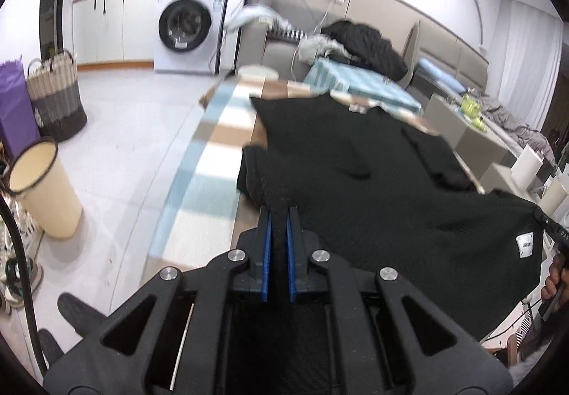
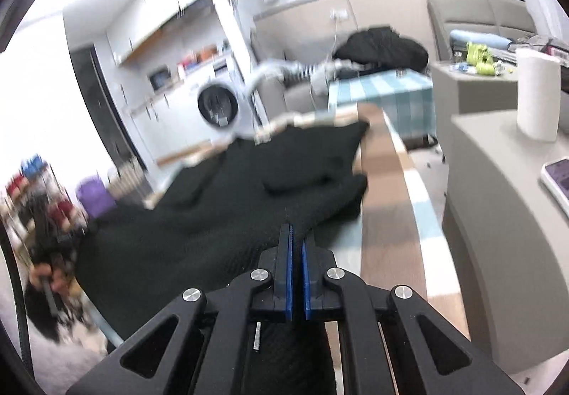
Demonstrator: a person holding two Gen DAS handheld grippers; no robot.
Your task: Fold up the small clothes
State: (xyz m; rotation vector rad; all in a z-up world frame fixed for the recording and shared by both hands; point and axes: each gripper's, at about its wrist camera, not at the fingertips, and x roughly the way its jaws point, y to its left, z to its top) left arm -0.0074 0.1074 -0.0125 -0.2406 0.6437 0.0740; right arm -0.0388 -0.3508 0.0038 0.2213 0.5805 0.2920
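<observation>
A black knit garment (image 1: pixel 373 188) lies spread over a table with a checked blue, brown and white cloth (image 1: pixel 209 153). My left gripper (image 1: pixel 279 213) is shut on the garment's near left corner, fabric bunched between its blue pads. A white label (image 1: pixel 524 245) shows on the lifted right corner. In the right wrist view the same garment (image 2: pixel 220 217) stretches to the left, and my right gripper (image 2: pixel 297 238) is shut on its near right corner. The checked tablecloth (image 2: pixel 387 217) runs along the right side. The near hem hangs lifted between both grippers.
A cream bin (image 1: pixel 46 188), a woven basket (image 1: pixel 57 96) and a washing machine (image 1: pixel 188 28) stand left of the table. A sofa with dark clothes (image 1: pixel 370 42) is behind. Grey furniture (image 2: pixel 498 217) with a paper roll (image 2: pixel 537 92) and a phone (image 2: pixel 558 178) stands close on the right.
</observation>
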